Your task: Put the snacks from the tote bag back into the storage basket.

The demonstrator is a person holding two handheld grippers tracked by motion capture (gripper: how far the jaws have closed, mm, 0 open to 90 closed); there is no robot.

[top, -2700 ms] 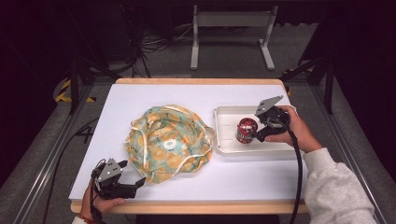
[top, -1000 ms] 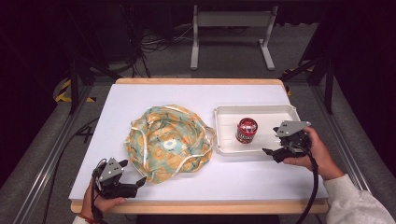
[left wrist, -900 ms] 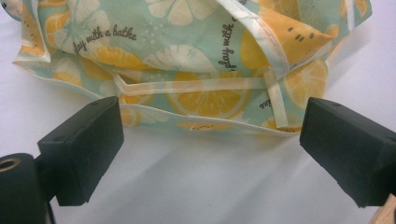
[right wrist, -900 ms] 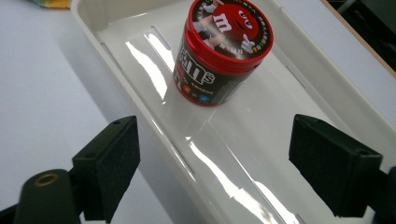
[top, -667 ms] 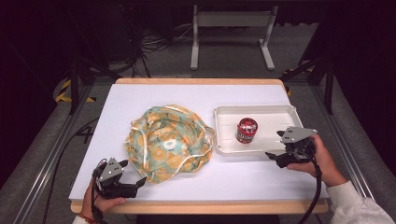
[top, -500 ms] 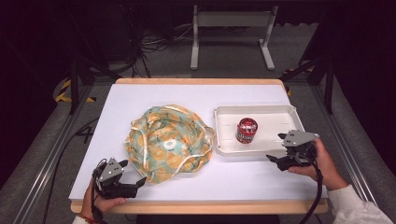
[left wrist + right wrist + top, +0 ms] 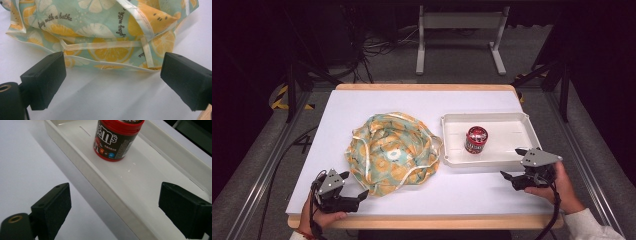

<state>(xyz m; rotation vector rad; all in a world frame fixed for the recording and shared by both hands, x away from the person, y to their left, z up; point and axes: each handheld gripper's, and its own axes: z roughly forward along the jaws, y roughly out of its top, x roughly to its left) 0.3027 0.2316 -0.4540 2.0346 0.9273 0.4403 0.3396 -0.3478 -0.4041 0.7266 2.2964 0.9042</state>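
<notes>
High view, floor at left: grey floor, a metal rail (image 7: 267, 170) running along the table's side, yellow-and-black striped tape (image 7: 279, 97) near the far corner, dark cables (image 7: 377, 47) trailing back into the unlit room.
Table: white top (image 7: 377, 107) with a pale wood edge (image 7: 422, 221) showing along the near and far sides.
Left gripper: at the near left corner (image 7: 357, 192), held in a hand, jaws spread and empty, low over the white top and pointing at the cloth.
Cloth bag: crumpled fabric with orange citrus slices on pale green (image 7: 394, 152), lying left of centre; in the left gripper view its cream-trimmed hem (image 7: 105, 65) lies just beyond the jaw tips, not touched.
Tray: white, shallow, right of centre (image 7: 502, 120), just beside the cloth.
Candy tub: red-lidded dark tub (image 7: 475, 139) standing upright inside the tray, toward its left half.
Right gripper: near the tray's near right corner (image 7: 511, 165), jaws spread with nothing gripped, having just been opening; in the right gripper view the tray wall (image 7: 110, 195) runs between them, the tub (image 7: 115, 140) well beyond.
Background: a grey metal stand (image 7: 460, 30) on the floor behind the table, darkness around it.
</notes>
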